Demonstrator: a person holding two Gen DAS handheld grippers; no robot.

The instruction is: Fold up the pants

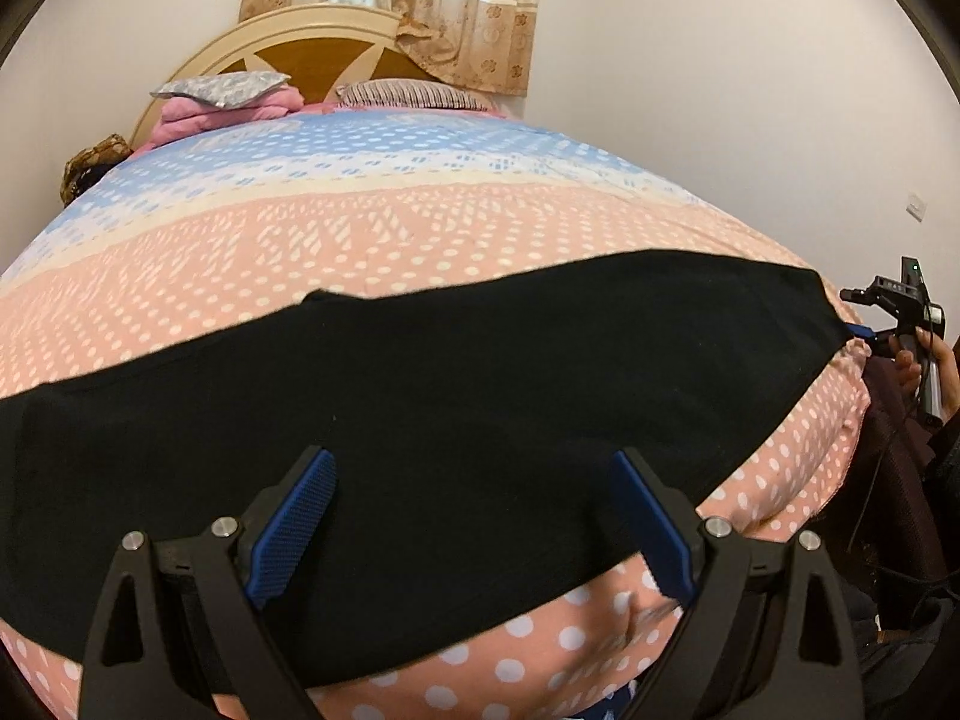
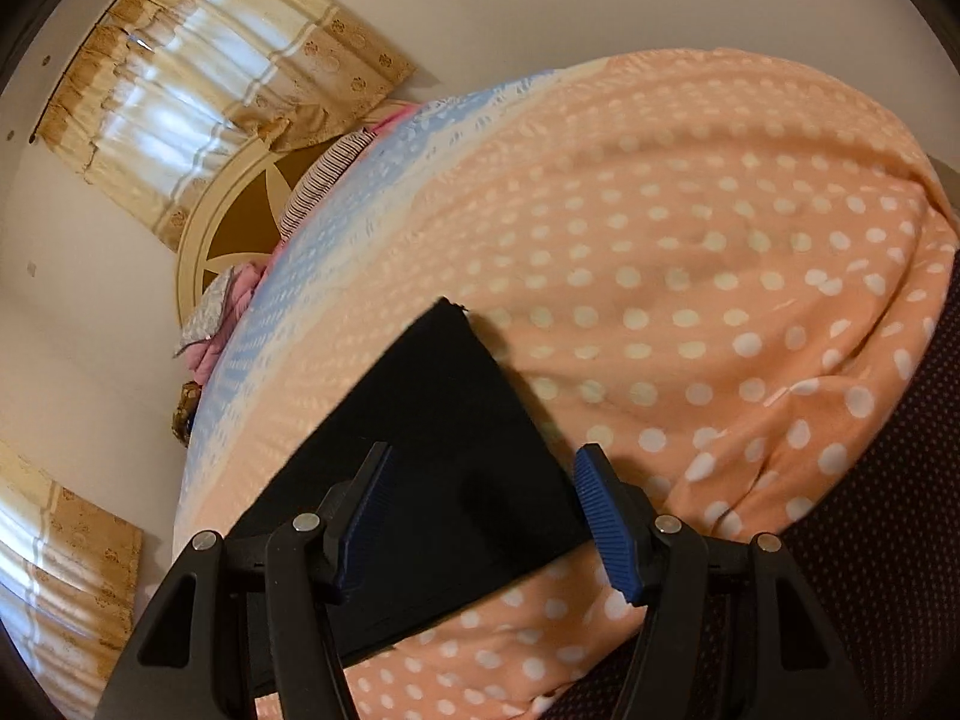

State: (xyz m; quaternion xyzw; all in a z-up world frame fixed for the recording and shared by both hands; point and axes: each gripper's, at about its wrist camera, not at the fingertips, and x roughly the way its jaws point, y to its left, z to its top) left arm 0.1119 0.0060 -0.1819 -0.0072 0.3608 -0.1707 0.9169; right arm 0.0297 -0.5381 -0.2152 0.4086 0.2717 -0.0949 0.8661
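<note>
Left gripper (image 1: 471, 516): hovered over the near edge of the bed, its 2 blue-padded fingers (image 1: 294, 528) spread wide with nothing between them; the pads were clear of the cloth below.
Right gripper (image 2: 480, 516): its jaws stood apart, about half spread, above one end of the pants, gripping nothing; in the left wrist view it showed at the far right edge, by the end of the pants.
Hand (image 1: 912, 360): a person's hand held the right gripper's handle at the right edge of the left wrist view.
Pants (image 1: 390, 420): black, lying flat in a long band across the near part of the bed, running along its near edge; the right wrist view showed one squared end (image 2: 444, 420) on the cover.
Bed cover (image 1: 372, 240): pink with white dots near the pants, with cream and blue bands farther back.
Pillows (image 1: 414, 93): a striped one and a grey patterned one (image 1: 222, 87), the grey one on pink bedding, at the head of the bed.
Headboard (image 1: 318, 42): cream frame with brown panels, against the wall.
Curtain (image 1: 396, 0): beige with a flower border, hanging above the headboard.
</note>
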